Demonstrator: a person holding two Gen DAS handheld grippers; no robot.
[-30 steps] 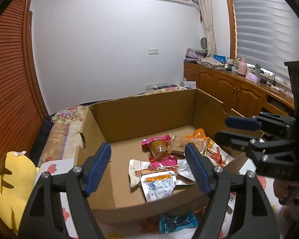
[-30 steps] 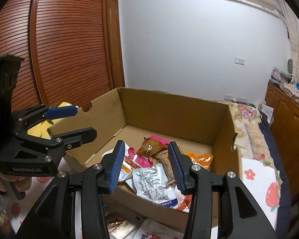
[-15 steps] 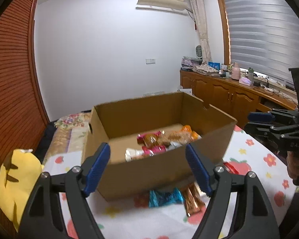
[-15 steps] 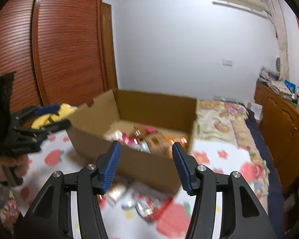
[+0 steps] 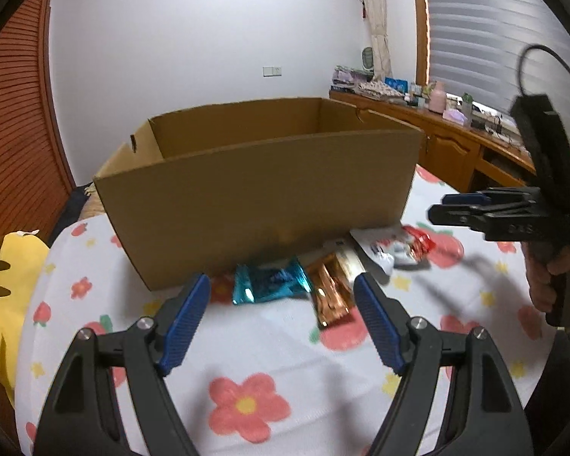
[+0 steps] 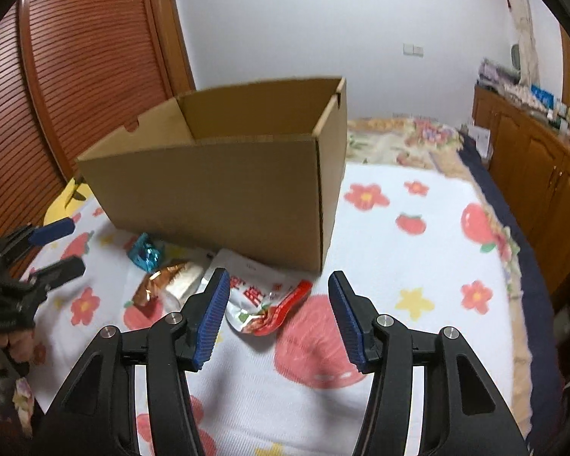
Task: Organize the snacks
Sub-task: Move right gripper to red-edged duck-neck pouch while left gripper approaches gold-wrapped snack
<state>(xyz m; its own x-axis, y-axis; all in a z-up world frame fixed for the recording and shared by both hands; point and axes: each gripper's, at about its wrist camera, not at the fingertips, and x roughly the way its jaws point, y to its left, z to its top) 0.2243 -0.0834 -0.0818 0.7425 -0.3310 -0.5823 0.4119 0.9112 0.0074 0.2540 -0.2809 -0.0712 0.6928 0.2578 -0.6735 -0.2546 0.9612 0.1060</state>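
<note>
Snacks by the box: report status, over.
Left gripper and right gripper open, empty. Snack packets loose on cloth before cardboard box. Nothing in the way.

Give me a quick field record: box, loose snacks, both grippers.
box: cardboard box on the floral cloth, top open
loose snacks: blue packet, copper packet, white-red pouch, all beside the box's near wall
left hand-held gripper: open, empty, nearest the blue packet
right hand-held gripper: open, empty, nearest the pouch
</note>
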